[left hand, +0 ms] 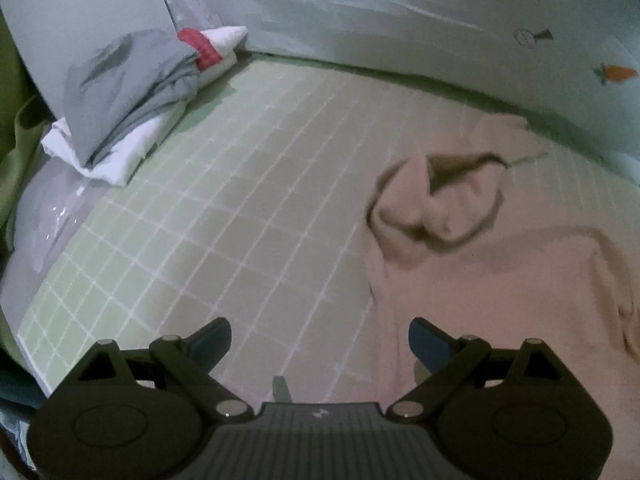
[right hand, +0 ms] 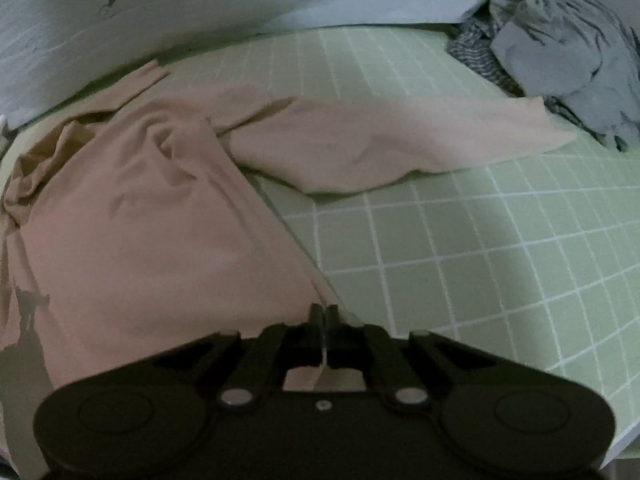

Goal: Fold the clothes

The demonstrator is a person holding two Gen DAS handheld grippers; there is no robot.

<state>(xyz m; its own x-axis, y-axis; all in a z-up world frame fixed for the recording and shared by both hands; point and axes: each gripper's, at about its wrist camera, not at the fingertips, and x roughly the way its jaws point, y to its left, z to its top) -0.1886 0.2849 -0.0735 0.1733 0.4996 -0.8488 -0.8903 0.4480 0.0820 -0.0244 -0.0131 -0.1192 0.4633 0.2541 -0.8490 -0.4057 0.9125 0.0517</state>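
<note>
- A pale green cutting mat with a white grid covers the work surface, reaching ahead of both pairs of fingers to a light blue-grey wall at the far edge.
- A beige long-sleeved shirt lies spread on the mat — the largest garment here. In the right wrist view its body fills the area ahead and to the left of the fingers, and one sleeve stretches out flat ahead and off to the right.
- In the left wrist view the same shirt lies ahead and to the right of the fingers, its bunched neck area rumpled into a raised fold.
- A pile of folded clothes — grey on top, white beneath, a strip of red showing — sits far ahead and to the left of the left fingers, against the wall.
- A crumpled grey garment lies far ahead and to the right of the right fingers, just past the sleeve's end.
- The right gripper has its fingers pressed together, pinching an edge of the beige shirt.
- The left gripper has its fingers spread wide above the mat; the right-hand finger sits over the shirt's edge, and nothing is between them.
- A small carrot sticker marks the wall, far ahead and right of the left fingers.
</note>
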